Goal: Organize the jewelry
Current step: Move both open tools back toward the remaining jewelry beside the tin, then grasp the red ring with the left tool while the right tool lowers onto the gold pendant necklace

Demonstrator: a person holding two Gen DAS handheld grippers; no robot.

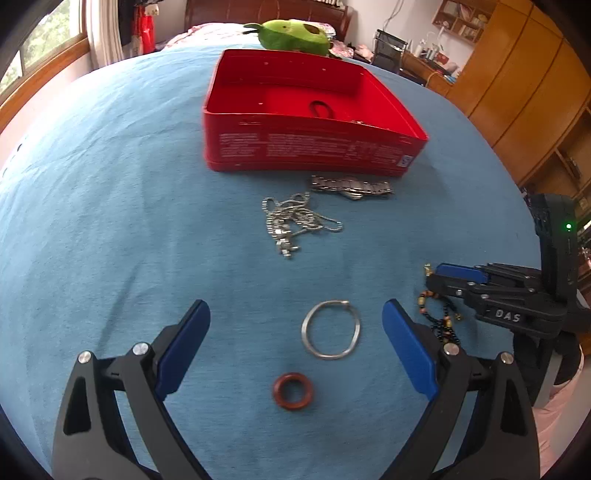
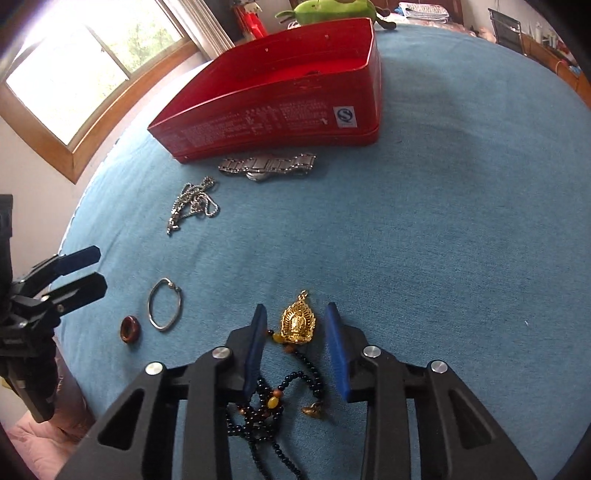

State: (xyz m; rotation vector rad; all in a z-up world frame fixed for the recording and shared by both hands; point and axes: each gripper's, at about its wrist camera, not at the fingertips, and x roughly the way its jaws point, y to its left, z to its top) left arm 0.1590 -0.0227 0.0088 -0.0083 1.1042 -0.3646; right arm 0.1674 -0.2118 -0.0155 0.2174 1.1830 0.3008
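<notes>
Left gripper (image 1: 295,332) wide open, holding nothing; jaws straddle the silver bangle (image 1: 330,329) and the brown ring (image 1: 293,391), touching neither; both lie flat on the blue sheet (image 1: 110,221), ring nearer the camera, bangle just beyond it.

Right gripper (image 2: 295,332) partly open, jaws parallel, nothing clamped; gold pendant (image 2: 297,324) lies between the fingertips with a gap on each side; its dark bead necklace (image 2: 273,398) trails back under the left finger (image 2: 255,350) toward the camera; a small gold charm (image 2: 313,411) sits on the strand near the right finger.

Left view shows the right gripper (image 1: 434,277) low over the beads at the right edge, green LED on its body.

Red box (image 1: 306,110) open at the far end of the sheet; a dark loop (image 1: 320,109) lies on its floor; more contents at its near-right inner edge, too small to tell.

Metal watch (image 1: 351,187) just beside the box's front wall, outside it; tangled silver chain (image 1: 295,221) near the watch, between box and bangle.

Green plush (image 1: 291,35) behind the box; window at left, wooden cabinets at right.
</notes>
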